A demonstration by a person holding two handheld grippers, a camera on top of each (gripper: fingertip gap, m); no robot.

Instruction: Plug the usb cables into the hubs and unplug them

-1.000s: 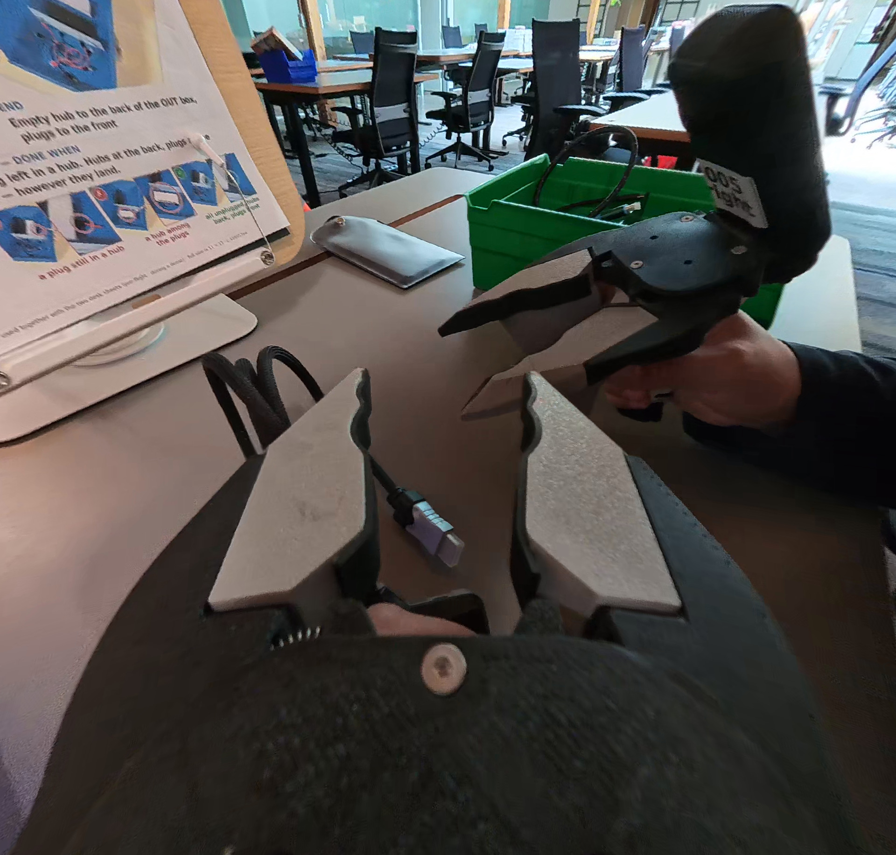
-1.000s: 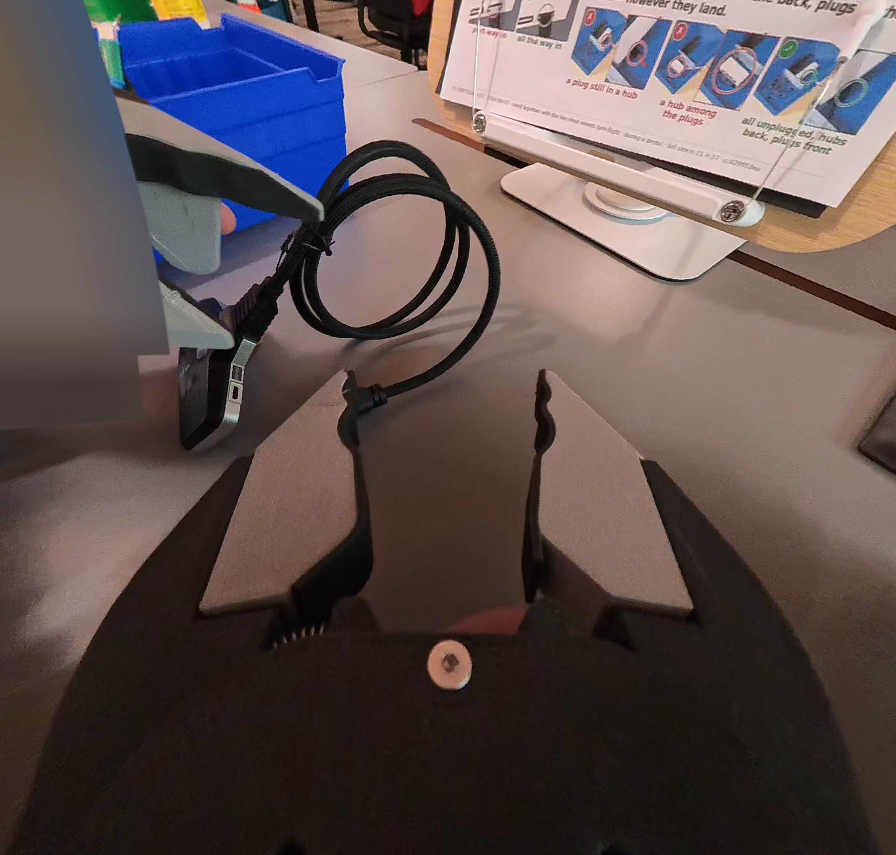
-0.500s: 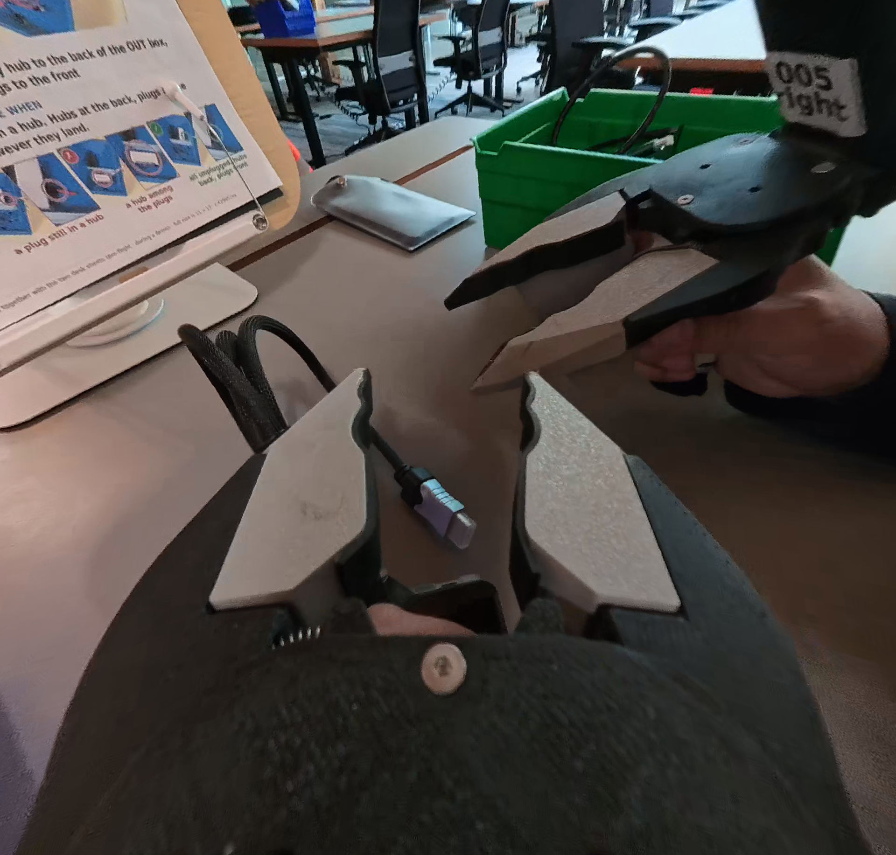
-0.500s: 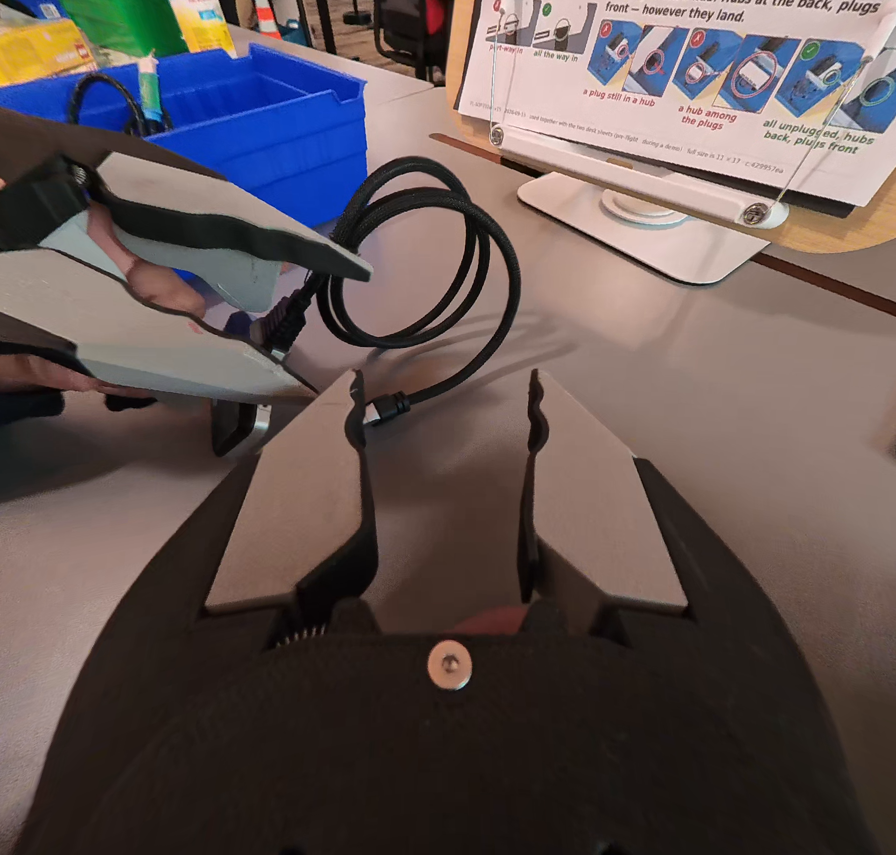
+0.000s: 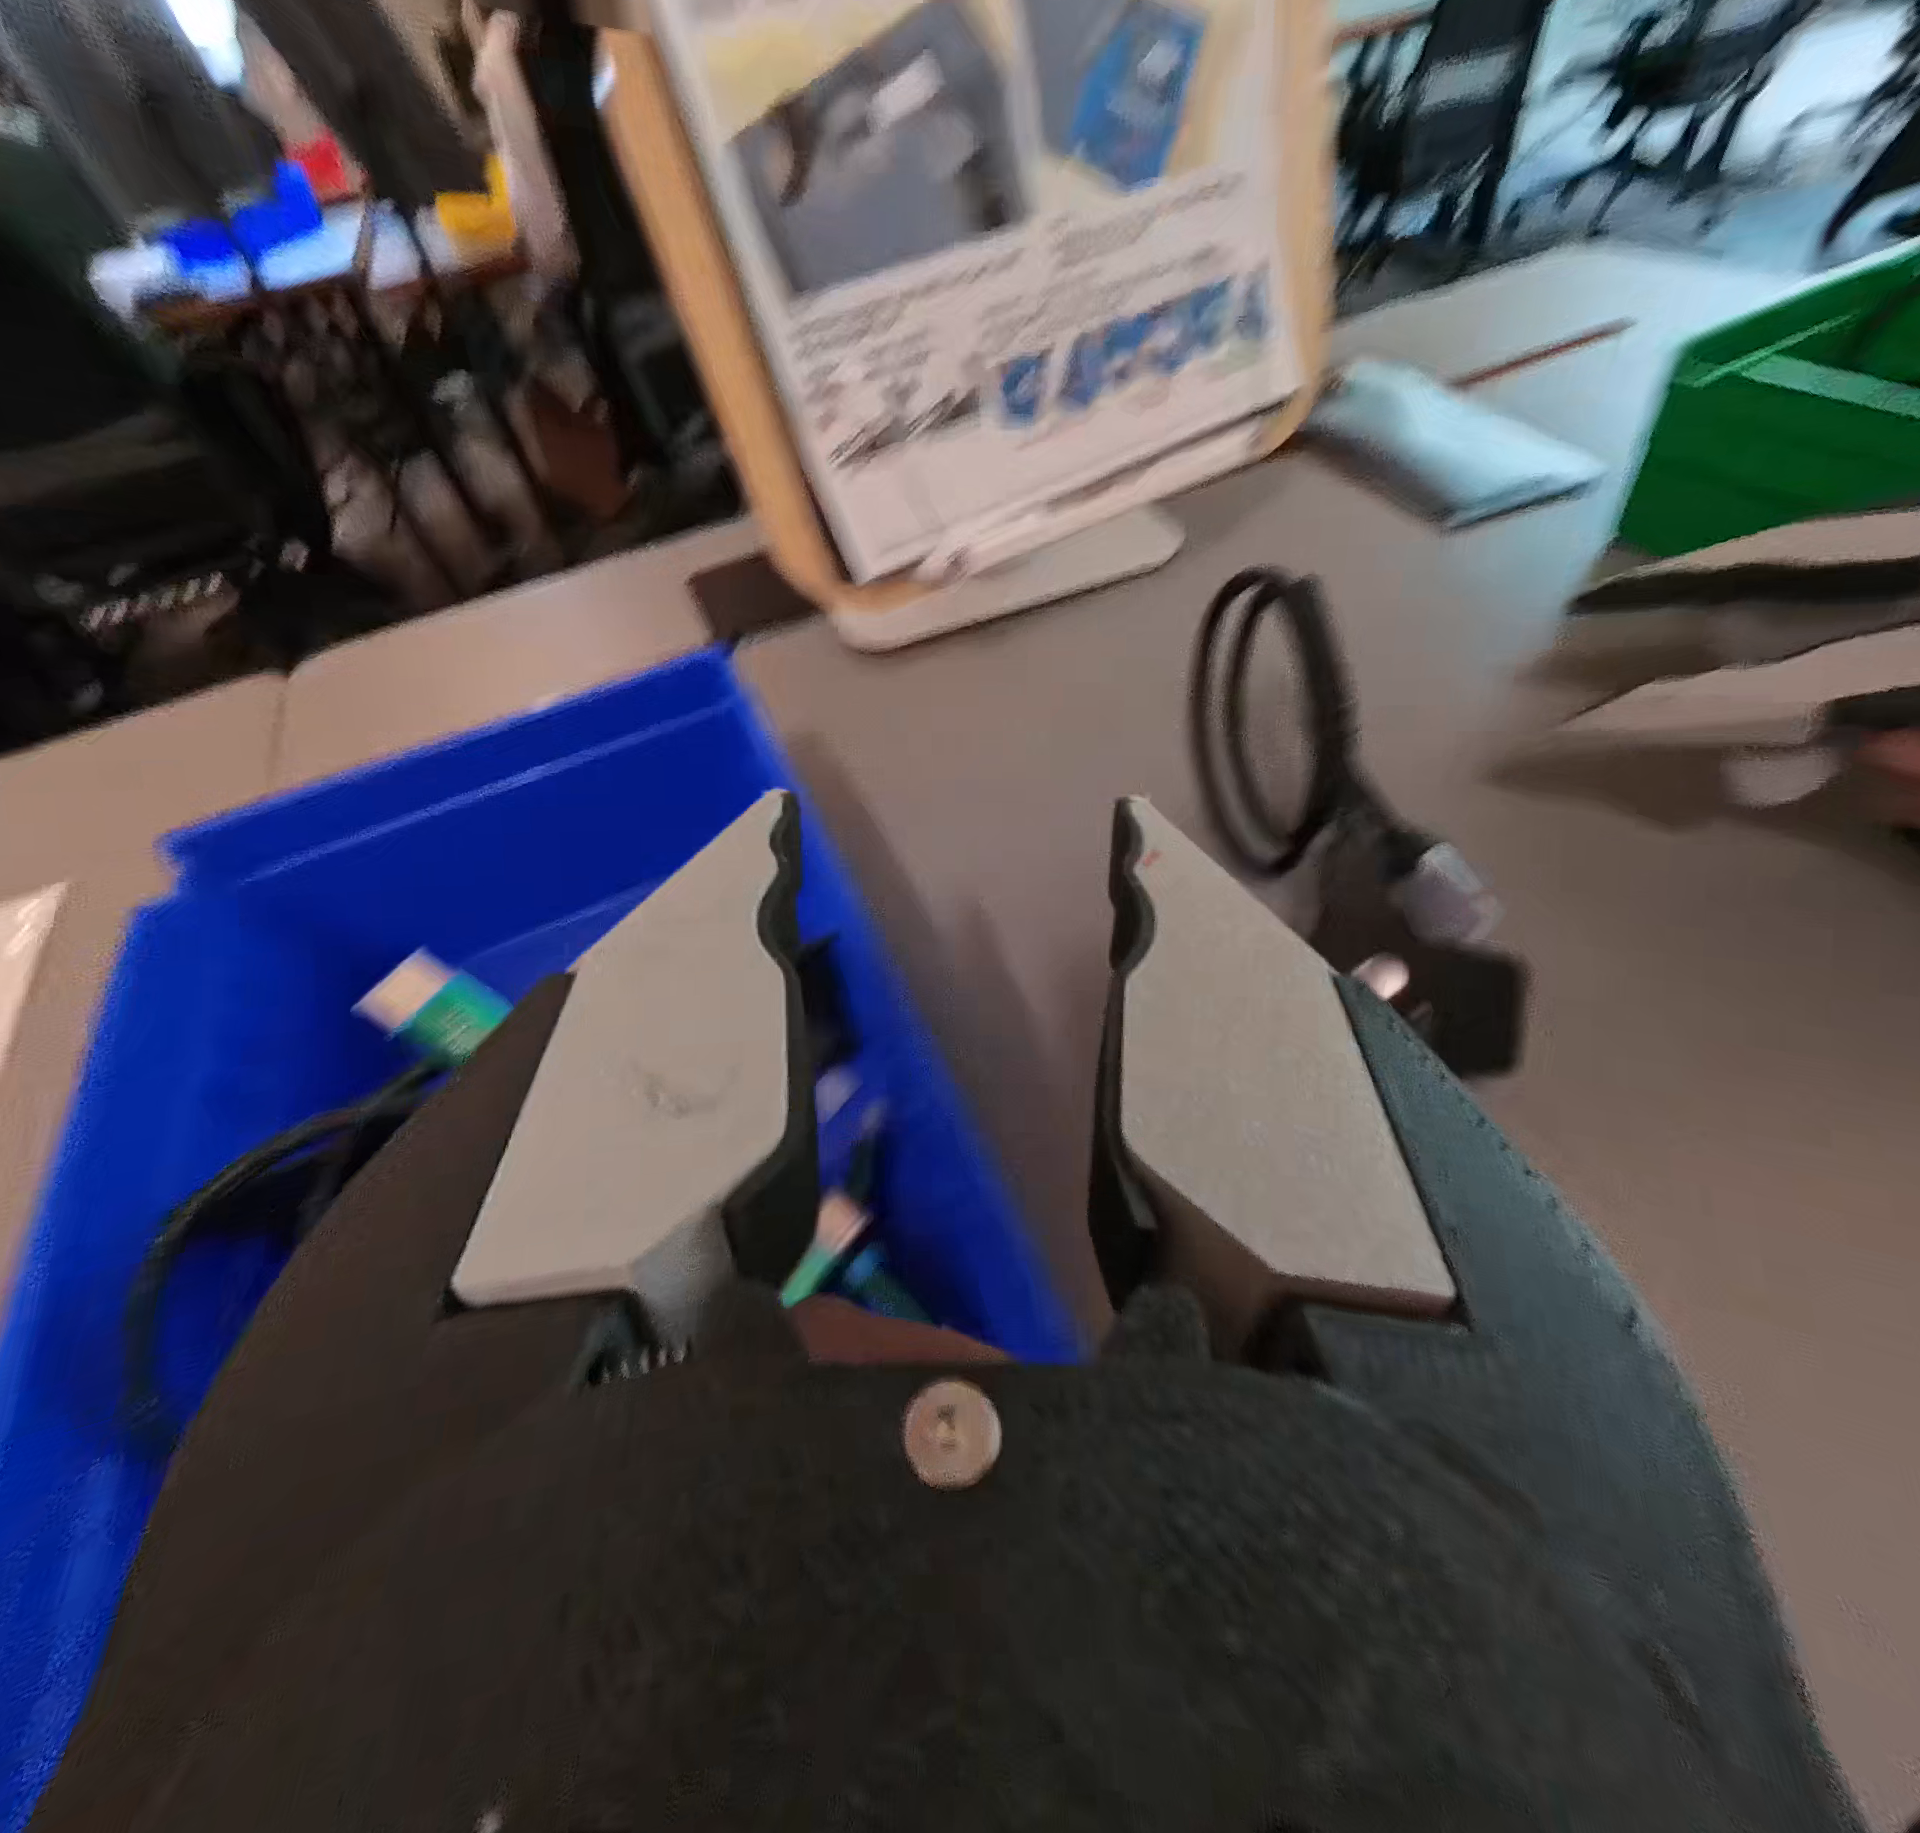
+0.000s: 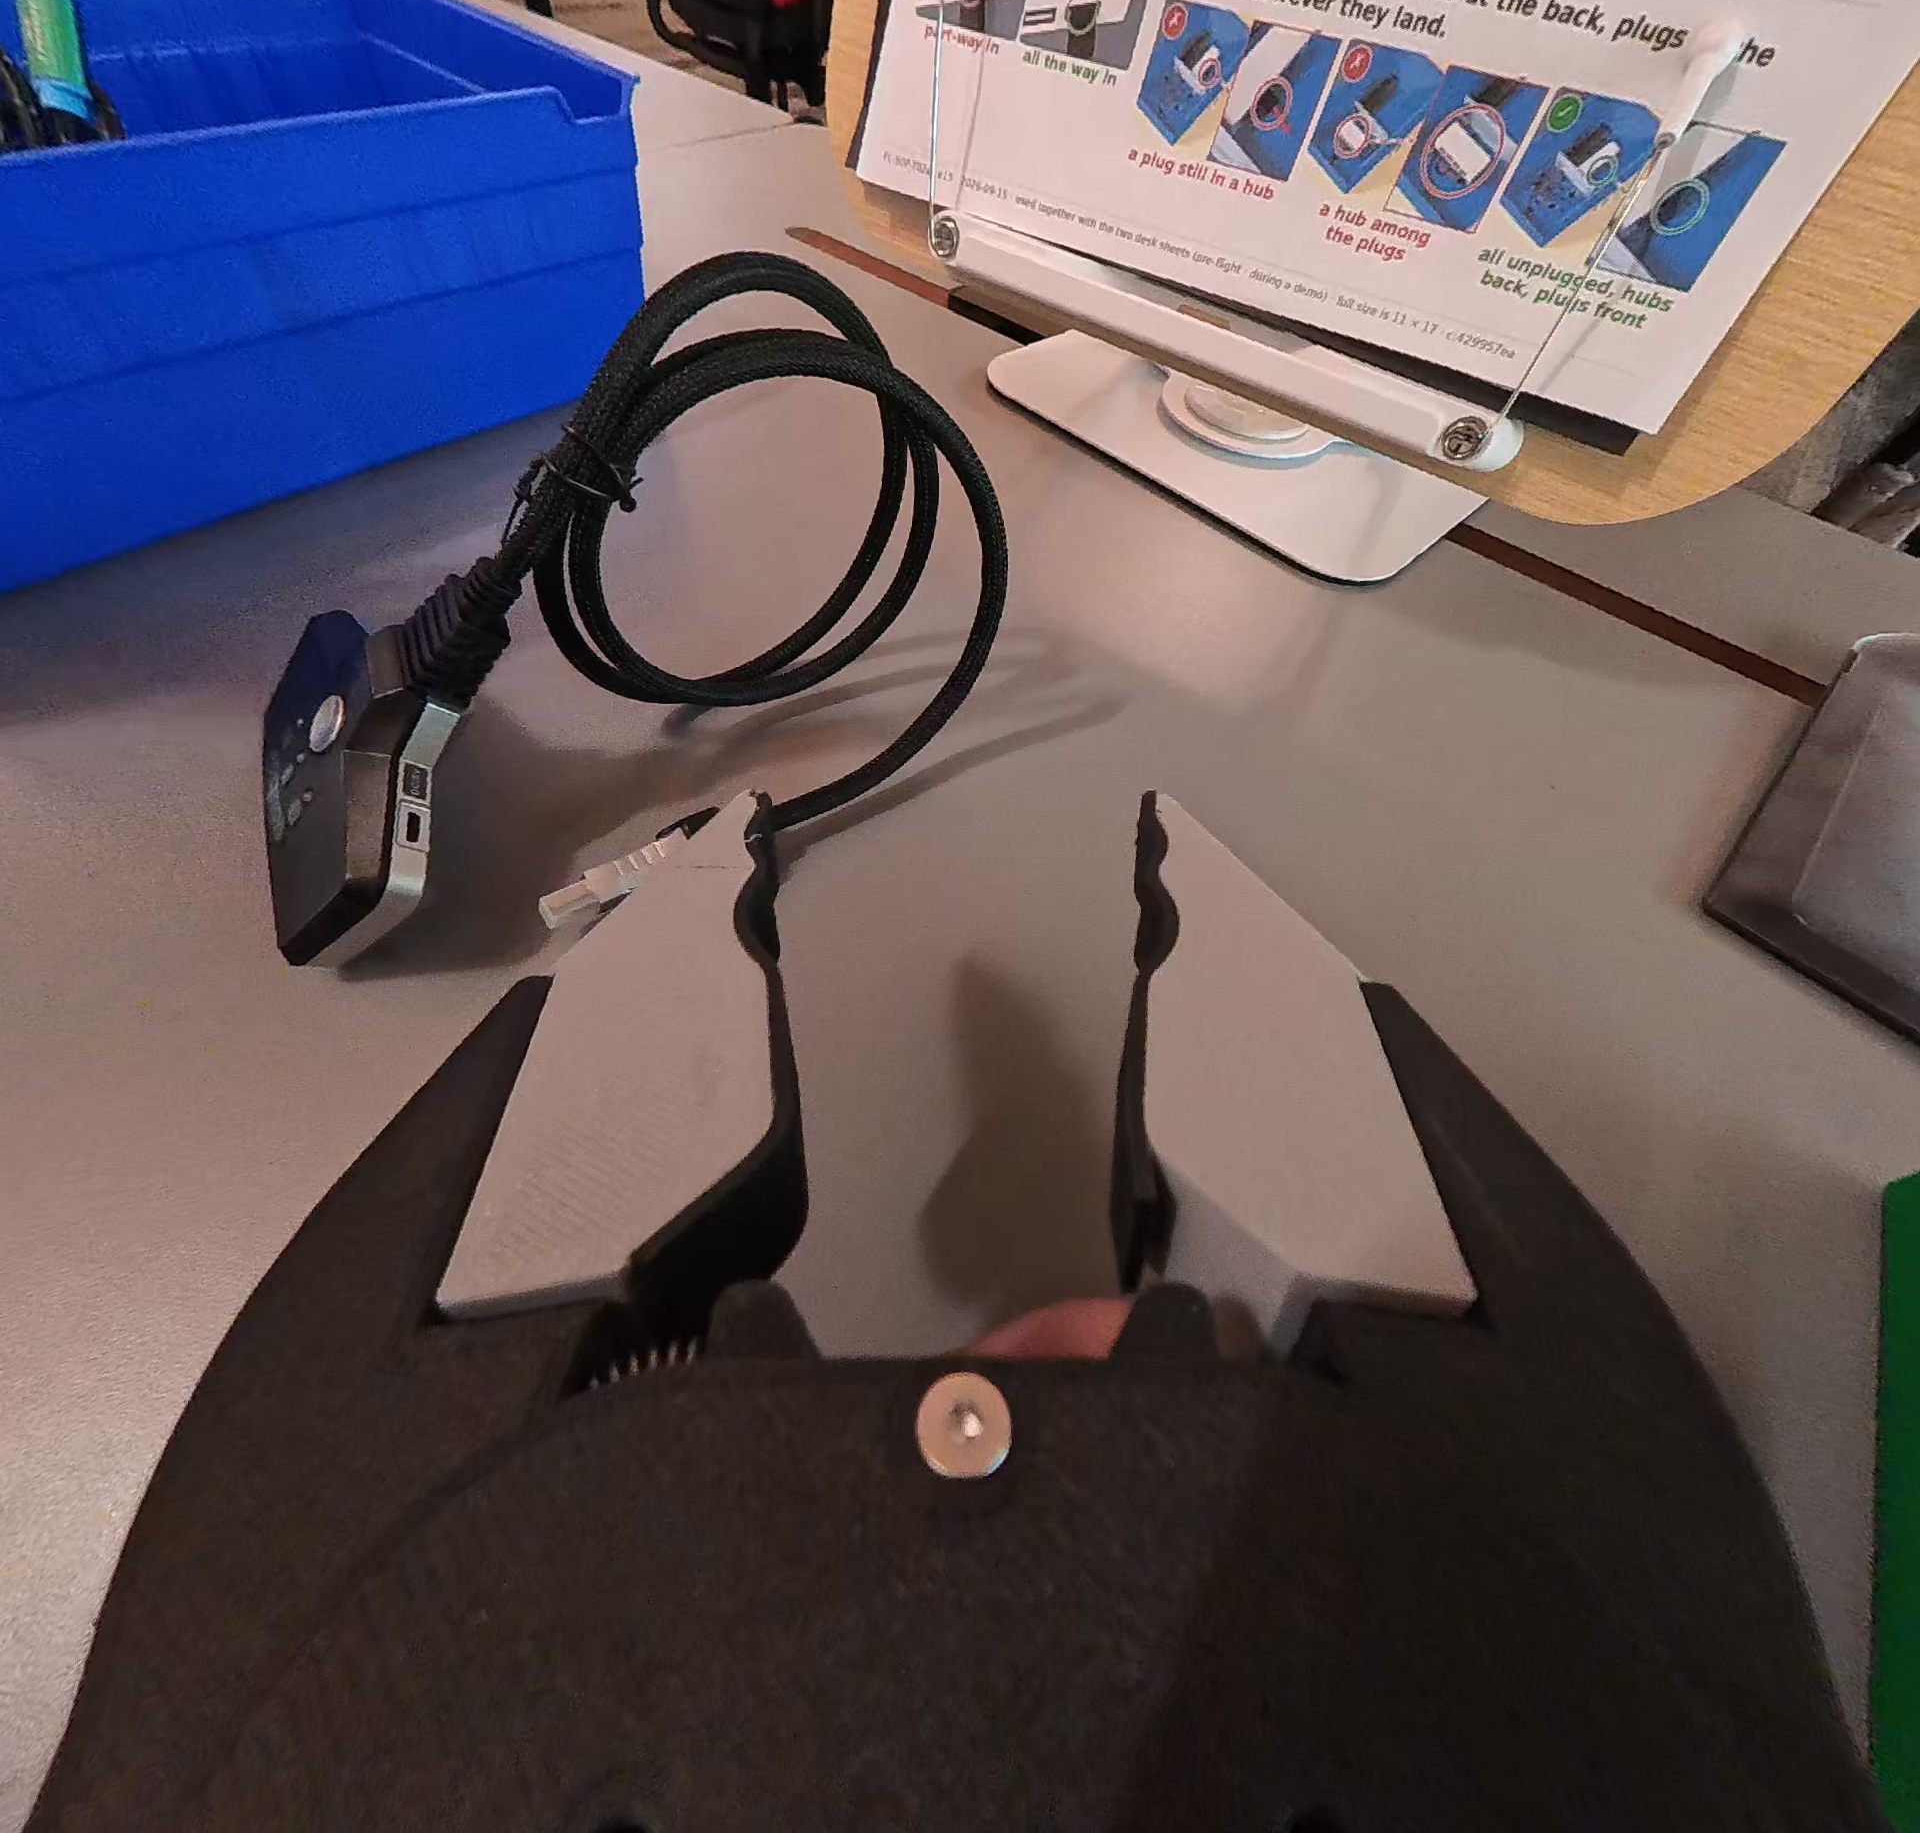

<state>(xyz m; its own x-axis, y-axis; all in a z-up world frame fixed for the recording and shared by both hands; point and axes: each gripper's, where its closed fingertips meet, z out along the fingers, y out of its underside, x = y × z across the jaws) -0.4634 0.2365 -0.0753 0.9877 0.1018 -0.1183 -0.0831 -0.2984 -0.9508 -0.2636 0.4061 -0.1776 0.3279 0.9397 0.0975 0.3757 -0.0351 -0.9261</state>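
My left gripper (image 5: 954,812) is open and empty, above the right wall of a blue bin (image 5: 343,910) that holds cables and green-tagged plugs (image 5: 436,1014). This view is blurred. A black hub (image 6: 343,796) lies on the grey table, with its black braided cable (image 6: 769,495) coiled behind it. The cable's silver plug (image 6: 613,874) lies just left of my right gripper's left fingertip (image 6: 675,952), partly hidden by it. My right gripper (image 6: 951,807) is open and empty over bare table. The hub (image 5: 1455,994) also shows right of my left gripper, with the right gripper (image 5: 1745,661) blurred beyond it.
An instruction board on a white stand (image 6: 1247,422) is at the back of the table. The blue bin (image 6: 312,256) stands at the left. A grey pouch (image 6: 1849,848) and a green bin (image 6: 1901,1471) are at the right edge. Chairs and tables stand beyond. The black hub (image 6: 343,796) is about 10 cm from my right fingertips and 20 cm from my left. My left wrist view (image 5: 1464,961) looks at it from another angle.
My left gripper has swung left, away from the hub and cable, to above the blue bin, and has left the right wrist view. The hub lies on the table. Both grippers stay open.
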